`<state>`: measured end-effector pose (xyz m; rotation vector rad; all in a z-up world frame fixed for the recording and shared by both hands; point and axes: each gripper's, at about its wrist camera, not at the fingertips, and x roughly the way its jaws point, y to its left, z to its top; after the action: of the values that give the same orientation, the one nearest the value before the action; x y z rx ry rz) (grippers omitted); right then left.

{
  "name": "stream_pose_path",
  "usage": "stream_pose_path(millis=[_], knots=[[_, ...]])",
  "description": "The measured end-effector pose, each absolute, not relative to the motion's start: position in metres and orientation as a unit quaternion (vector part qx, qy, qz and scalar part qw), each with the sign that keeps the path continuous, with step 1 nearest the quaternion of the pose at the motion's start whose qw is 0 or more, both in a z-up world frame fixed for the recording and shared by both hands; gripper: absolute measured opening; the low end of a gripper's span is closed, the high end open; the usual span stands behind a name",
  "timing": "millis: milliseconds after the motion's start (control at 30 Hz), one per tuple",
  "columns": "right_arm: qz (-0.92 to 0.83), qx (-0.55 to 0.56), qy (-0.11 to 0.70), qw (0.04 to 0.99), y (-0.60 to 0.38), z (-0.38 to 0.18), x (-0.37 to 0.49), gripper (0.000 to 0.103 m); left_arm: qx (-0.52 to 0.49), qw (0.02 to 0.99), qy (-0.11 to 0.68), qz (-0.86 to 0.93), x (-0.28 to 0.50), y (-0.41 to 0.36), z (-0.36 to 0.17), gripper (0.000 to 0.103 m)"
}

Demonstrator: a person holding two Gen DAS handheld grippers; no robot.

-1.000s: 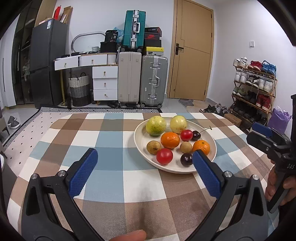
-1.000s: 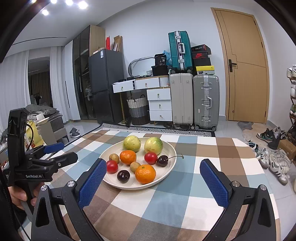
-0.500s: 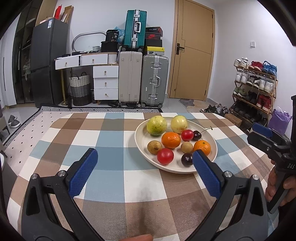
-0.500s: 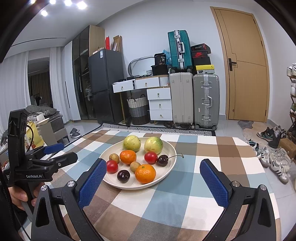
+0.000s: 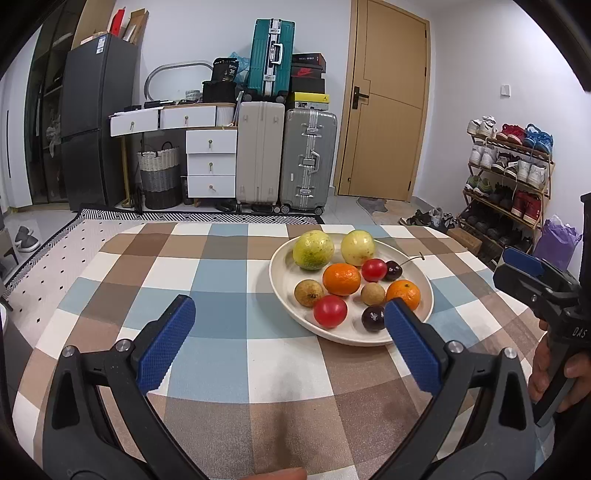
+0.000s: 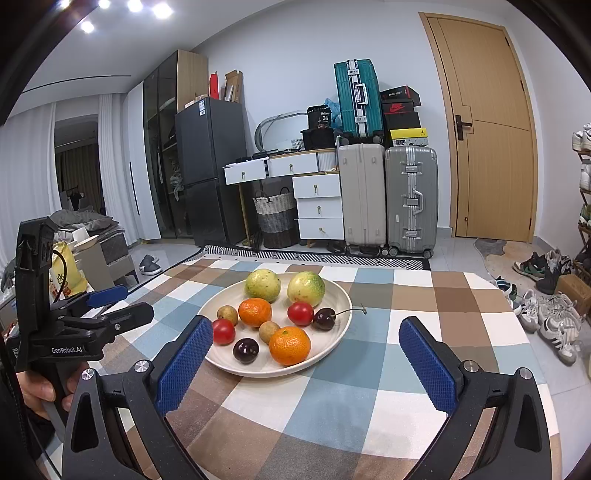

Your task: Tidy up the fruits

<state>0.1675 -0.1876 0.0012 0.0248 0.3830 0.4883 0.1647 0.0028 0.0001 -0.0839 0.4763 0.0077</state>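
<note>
Both wrist views, fruit on the desk. My left gripper (image 5: 290, 315) holds its jaws spread wide, with nothing between the blue, finely knurled pads (image 5: 166, 341); my right gripper (image 6: 306, 341) likewise stands with jaws spread and holds nothing. Both hover low over the desk (image 5: 221, 280), which is covered by a cloth checked in brown, blue and white.

The fruits lie together on a round, shallow, cream plate (image 5: 280, 284) with a smooth glazed rim. At its far side sit two large yellow-green speckled fruits (image 5: 313, 249), touching or nearly so. In front of them lie a dimpled orange mandarin (image 5: 341, 279), a second mandarin (image 5: 403, 294), two glossy red tomatoes (image 5: 330, 311), two small matte brown round fruits (image 5: 308, 292), a dark cherry (image 5: 393, 270) whose thin stem reaches over the rim, and a dark purple round fruit (image 5: 373, 318).

The left wrist view shows my right gripper at its right edge and a wooden shoe rack (image 5: 509, 177) loaded with shoes. The right wrist view shows instead my left gripper at its left edge, a curtain (image 6: 110, 177) and ceiling spotlights (image 6: 133, 5). Both views show hard-shell suitcases (image 6: 410, 195), ribbed and smooth, by a wooden door (image 6: 491, 129).
</note>
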Motion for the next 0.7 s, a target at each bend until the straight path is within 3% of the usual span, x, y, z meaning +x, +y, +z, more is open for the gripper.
stream_pose_path(millis=[700], knots=[[0.24, 0.011, 0.19, 0.952, -0.1869, -0.0007, 0.1665, 0.103, -0.04, 0.972, 0.233, 0.008, 0.1643, 0.0025, -0.0003, 0.102]])
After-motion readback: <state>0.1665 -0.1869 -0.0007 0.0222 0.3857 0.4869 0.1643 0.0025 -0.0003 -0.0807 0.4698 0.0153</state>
